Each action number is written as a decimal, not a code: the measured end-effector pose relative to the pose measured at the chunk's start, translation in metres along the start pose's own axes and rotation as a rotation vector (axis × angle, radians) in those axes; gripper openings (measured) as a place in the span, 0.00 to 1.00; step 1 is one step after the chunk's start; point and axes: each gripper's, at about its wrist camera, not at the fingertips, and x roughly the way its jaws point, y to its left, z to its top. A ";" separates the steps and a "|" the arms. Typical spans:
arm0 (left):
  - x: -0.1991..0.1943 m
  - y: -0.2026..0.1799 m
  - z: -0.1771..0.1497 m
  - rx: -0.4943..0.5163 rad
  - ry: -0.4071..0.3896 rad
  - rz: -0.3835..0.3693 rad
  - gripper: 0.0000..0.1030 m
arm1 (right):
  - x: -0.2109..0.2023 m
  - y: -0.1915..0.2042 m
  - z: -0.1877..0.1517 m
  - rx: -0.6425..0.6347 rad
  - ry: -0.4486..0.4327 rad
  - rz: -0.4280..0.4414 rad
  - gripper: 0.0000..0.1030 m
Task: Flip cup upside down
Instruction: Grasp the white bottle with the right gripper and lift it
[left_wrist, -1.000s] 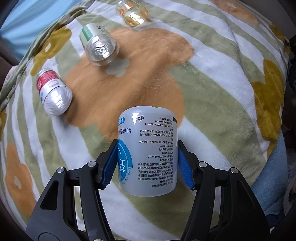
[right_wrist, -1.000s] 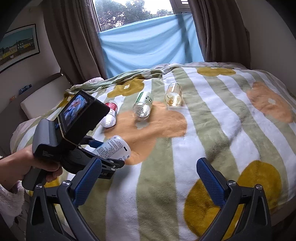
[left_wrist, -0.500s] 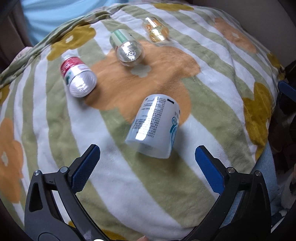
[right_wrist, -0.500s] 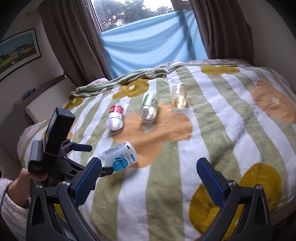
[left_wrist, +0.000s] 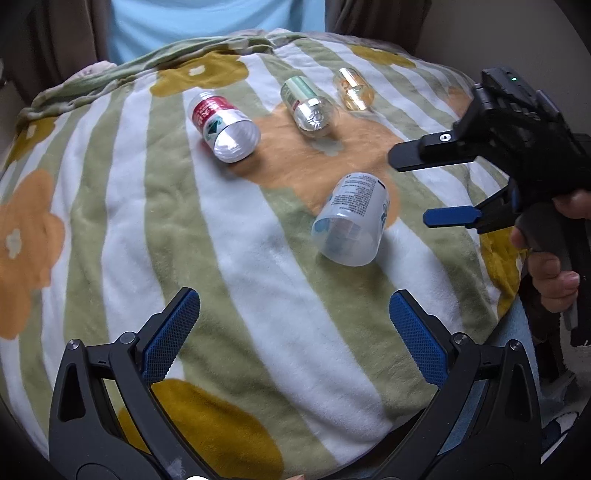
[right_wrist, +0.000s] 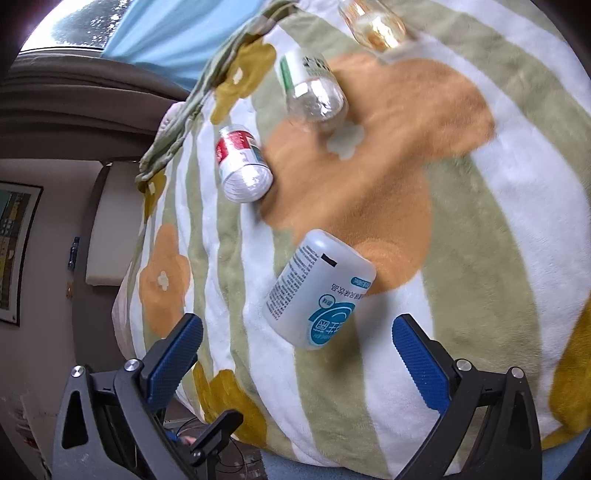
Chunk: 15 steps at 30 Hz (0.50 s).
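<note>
My left tongs (left_wrist: 293, 334) stand wide and empty, low over the near edge of the bed (left_wrist: 110, 221), with the cup (left_wrist: 351, 219) well ahead of them and a little to the right. My right tongs (right_wrist: 297, 354) are also wide and empty, and from their camera the cup (right_wrist: 319, 290) lies just beyond the fingertips, roughly centred between them. From the left camera I see the right tongs (left_wrist: 428, 190) coming in from the side, near the cup but not touching it.

The cup lies tipped on its side on the blanket, at the edge of an orange flower patch, its open mouth facing the left camera and its closed base pointing away. It is not yet upside down. Three other cups lie on their sides further back: a red one (left_wrist: 223, 127), a green one (left_wrist: 306, 105) and an amber one (left_wrist: 352, 88), all well apart from mine.

It looks like thin translucent plastic, empty, so I judge it light and easy to squash or roll on the soft blanket. The printed wall is smooth and probably slippery. I would take it across the middle of the wall, pads on opposite sides, squeezing gently, then turn it mouth down and set it square, since the blanket gives poor footing
</note>
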 end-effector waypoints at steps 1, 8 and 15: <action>0.001 0.003 -0.002 -0.006 0.008 -0.006 0.99 | 0.009 -0.003 0.001 0.021 0.008 -0.009 1.00; -0.005 0.014 -0.016 -0.012 -0.009 -0.038 0.99 | 0.027 -0.025 0.009 0.162 -0.040 0.025 0.93; -0.004 0.025 -0.026 -0.053 -0.008 -0.099 0.99 | 0.037 -0.042 0.015 0.221 -0.034 0.043 0.81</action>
